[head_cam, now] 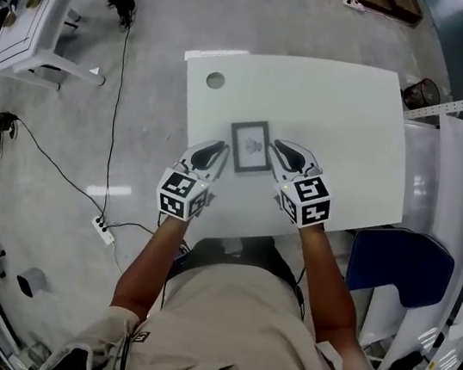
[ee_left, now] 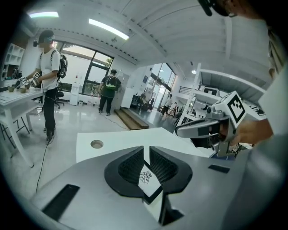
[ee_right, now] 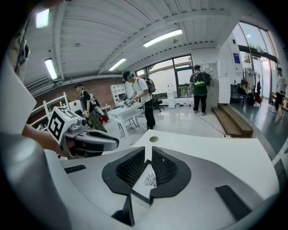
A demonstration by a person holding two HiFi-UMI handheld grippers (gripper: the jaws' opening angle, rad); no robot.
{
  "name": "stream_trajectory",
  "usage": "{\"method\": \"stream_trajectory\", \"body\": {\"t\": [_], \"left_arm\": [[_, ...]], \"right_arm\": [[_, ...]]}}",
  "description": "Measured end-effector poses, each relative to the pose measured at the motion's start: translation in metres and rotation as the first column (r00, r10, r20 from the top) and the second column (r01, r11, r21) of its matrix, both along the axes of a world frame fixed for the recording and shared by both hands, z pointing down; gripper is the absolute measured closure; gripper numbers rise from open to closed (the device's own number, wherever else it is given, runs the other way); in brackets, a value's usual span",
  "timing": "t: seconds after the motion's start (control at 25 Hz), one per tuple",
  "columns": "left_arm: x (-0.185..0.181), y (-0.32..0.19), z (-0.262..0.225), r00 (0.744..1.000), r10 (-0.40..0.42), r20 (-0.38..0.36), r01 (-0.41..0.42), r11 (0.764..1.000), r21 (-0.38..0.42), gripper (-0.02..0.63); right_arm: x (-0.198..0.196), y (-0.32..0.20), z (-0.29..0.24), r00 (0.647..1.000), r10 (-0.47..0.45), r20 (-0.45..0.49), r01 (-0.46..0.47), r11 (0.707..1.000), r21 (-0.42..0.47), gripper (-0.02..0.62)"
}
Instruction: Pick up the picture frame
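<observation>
A small dark-rimmed picture frame [head_cam: 251, 146] with a line drawing lies flat on the white table [head_cam: 339, 110]. My left gripper [head_cam: 212, 152] sits just off its left edge and my right gripper [head_cam: 285, 152] just off its right edge, both tips pointing at it. In the left gripper view the jaws [ee_left: 146, 150] stand almost together with nothing between them, and the frame [ee_left: 146, 179] shows through the slit beyond. The right gripper view is alike: jaws [ee_right: 148, 152] close together and empty, with the frame [ee_right: 150, 179] behind. Each gripper also shows in the other's view.
A round cable hole [head_cam: 216, 80] is at the table's far left corner. A blue chair [head_cam: 398, 263] stands to my right. Another white table [head_cam: 31, 17] with a person at it is far left. A power strip [head_cam: 103, 230] and cables lie on the floor.
</observation>
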State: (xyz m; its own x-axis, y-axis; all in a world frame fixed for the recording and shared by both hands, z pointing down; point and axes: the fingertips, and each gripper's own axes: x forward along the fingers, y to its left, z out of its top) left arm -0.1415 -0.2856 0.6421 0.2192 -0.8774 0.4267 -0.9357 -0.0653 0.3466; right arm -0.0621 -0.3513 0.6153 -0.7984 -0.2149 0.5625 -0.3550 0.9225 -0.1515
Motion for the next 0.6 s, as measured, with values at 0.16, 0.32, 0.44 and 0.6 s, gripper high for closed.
{"method": "stream_trajectory", "body": {"t": [0.16,0.32,0.44,0.6], "left_arm": [[0.003,-0.011,0.031,1.000,0.007,-0.025,-0.008,0.999,-0.050,0.566],[0.008,-0.017,0.059,0.999,-0.003,-0.042,-0.001,0.994,-0.105,0.565],[0.009,-0.018,0.078,0.998,-0.017,-0.057,0.009,0.989,-0.146,0.563],[0.008,-0.024,0.107,0.995,-0.038,-0.088,0.020,0.980,-0.196,0.522]], "right_arm": [[-0.001,-0.010,0.041,0.999,-0.007,-0.040,0.005,0.998,-0.059,0.566],[0.003,-0.015,0.082,0.996,-0.016,-0.092,0.005,0.992,-0.123,0.565],[0.005,-0.015,0.109,0.992,-0.026,-0.123,0.004,0.985,-0.174,0.557],[0.003,-0.020,0.139,0.987,-0.035,-0.160,0.000,0.977,-0.215,0.504]]}}
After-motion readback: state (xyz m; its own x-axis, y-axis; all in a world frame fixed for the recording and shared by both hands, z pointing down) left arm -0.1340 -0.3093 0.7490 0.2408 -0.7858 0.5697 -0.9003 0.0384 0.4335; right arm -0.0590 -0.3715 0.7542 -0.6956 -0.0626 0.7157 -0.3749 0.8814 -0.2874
